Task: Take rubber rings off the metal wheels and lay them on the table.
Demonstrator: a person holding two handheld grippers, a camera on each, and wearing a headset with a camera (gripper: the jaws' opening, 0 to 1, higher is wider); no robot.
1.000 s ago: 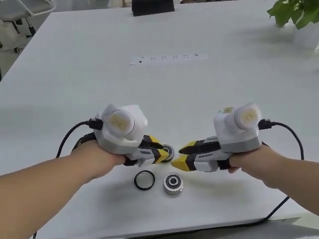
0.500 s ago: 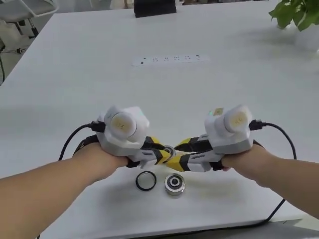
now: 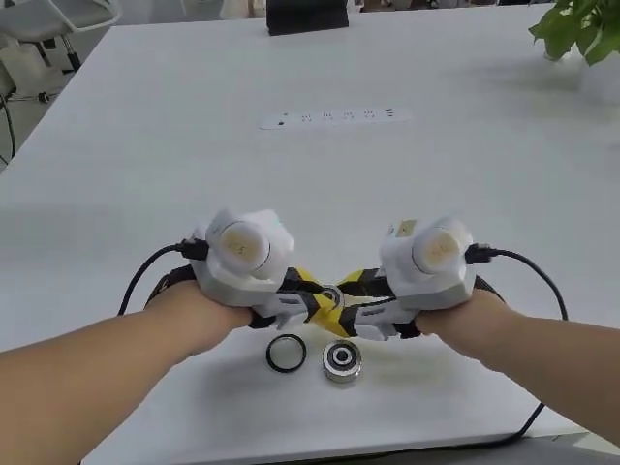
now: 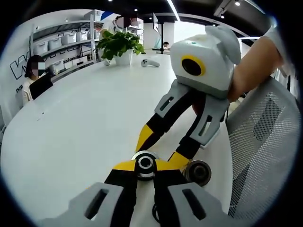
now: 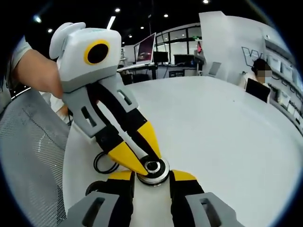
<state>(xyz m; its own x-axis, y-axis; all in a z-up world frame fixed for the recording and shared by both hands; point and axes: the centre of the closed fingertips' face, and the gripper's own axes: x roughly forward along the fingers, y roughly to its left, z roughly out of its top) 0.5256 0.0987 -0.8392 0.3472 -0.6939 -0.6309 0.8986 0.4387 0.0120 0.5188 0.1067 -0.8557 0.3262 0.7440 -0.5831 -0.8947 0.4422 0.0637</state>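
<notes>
Black rubber, as one loose ring (image 3: 286,353), is seen lying flat on the white table (image 3: 145,174) nearest the person, with a metal wheel (image 3: 341,359) just beside it on its right (near, but not touching). Just beyond these a second wheel (image 4: 144,163) is held by the left gripper (image 4: 145,166), whose yellow-tipped jaws are clamped on it from either side. It is faced nose to nose by the right gripper (image 5: 152,176), whose jaws stand apart with the held wheel between them; whether they press on its rim cannot be told. Whether a rubber ring sits on the held wheel cannot be made out either.

In the left gripper view the loose wheel is shown just right of the held one. In the right gripper view the ring is shown on the table below the left gripper's jaws.

Farther out, a white power strip (image 3: 334,117) is laid mid-table, its markings too small to be read. A potted plant (image 4: 118,43) is set near the far edge, with shelves of bins (image 4: 61,45) behind it. On the far wall a large letter "W" (image 5: 248,53) can be read; the rest of the lettering is cut off.
</notes>
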